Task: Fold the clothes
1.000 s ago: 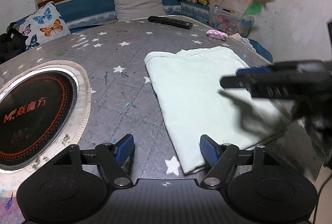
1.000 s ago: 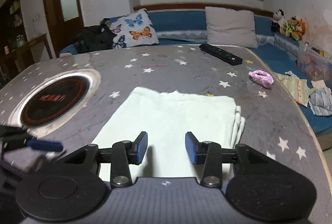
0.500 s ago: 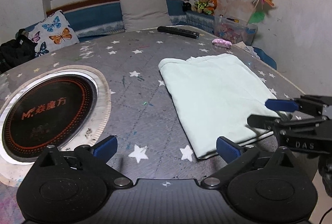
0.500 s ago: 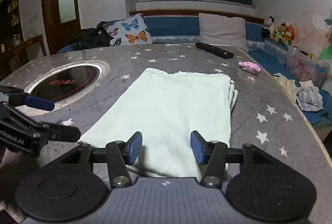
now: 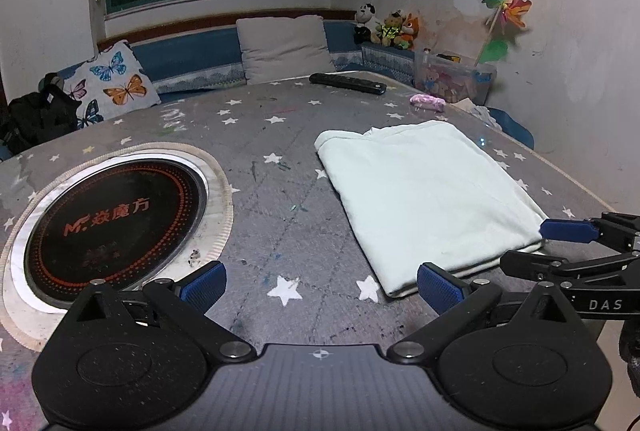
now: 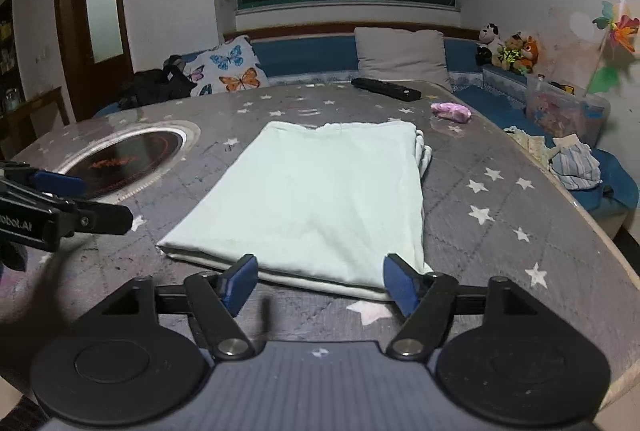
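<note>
A pale green folded cloth [image 5: 424,191] lies flat on the grey star-patterned table [image 5: 272,135]; it also shows in the right wrist view [image 6: 320,191]. My left gripper [image 5: 320,285] is open and empty, above the table to the left of the cloth's near corner. My right gripper [image 6: 320,281] is open and empty, just in front of the cloth's near edge. The right gripper shows at the right edge of the left wrist view [image 5: 560,247], and the left gripper at the left edge of the right wrist view [image 6: 60,199].
A round black induction hob [image 5: 112,219] is set in the table's left part. A black remote [image 5: 348,83] and a small pink object [image 5: 428,101] lie at the far side. Cushions, plush toys and a bench with loose clothes [image 6: 572,163] surround the table.
Both grippers have pulled back from the cloth toward the table's near edge and opened wider. The cloth lies still.
</note>
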The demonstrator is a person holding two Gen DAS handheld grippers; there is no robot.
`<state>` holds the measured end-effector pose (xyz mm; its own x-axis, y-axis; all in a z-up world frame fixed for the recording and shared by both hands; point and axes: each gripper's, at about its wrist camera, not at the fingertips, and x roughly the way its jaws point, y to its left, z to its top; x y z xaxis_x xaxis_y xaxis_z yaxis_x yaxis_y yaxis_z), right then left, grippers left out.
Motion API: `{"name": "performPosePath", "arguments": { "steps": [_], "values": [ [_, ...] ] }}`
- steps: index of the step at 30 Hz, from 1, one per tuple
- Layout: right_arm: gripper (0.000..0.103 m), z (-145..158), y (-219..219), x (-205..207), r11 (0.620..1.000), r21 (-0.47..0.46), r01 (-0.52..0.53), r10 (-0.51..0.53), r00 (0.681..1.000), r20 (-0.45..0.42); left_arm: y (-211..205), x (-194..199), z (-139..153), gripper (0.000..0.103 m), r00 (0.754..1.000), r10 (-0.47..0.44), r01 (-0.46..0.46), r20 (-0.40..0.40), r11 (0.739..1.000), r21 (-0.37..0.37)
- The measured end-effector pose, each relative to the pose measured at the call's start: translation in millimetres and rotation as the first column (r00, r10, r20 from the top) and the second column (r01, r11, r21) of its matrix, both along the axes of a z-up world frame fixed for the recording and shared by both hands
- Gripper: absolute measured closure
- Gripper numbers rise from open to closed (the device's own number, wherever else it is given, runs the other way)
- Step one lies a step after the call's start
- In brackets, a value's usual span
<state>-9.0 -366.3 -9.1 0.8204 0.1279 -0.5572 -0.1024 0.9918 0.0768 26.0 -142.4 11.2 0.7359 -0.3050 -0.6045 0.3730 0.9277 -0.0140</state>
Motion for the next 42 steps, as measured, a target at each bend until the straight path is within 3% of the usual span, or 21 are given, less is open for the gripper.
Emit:
{"name": "performPosePath", "arguments": {
  "steps": [12,42],
  "values": [
    [0.001,-0.1,7.0,-12.7,0.998,0.036,0.060,-0.059,0.998,-0.007,-0.4,-13.4,-1.4,0.000,1.000,-0.023,0.023,-0.007,1.000,0.007],
    [0.000,2.2,29.4,-37.2,0.995,0.011,0.099,-0.099,0.995,-0.003,4.9,-40.8,-8.6,0.000,1.000,-0.019,0.019,-0.005,1.000,0.019]
  ]
}}
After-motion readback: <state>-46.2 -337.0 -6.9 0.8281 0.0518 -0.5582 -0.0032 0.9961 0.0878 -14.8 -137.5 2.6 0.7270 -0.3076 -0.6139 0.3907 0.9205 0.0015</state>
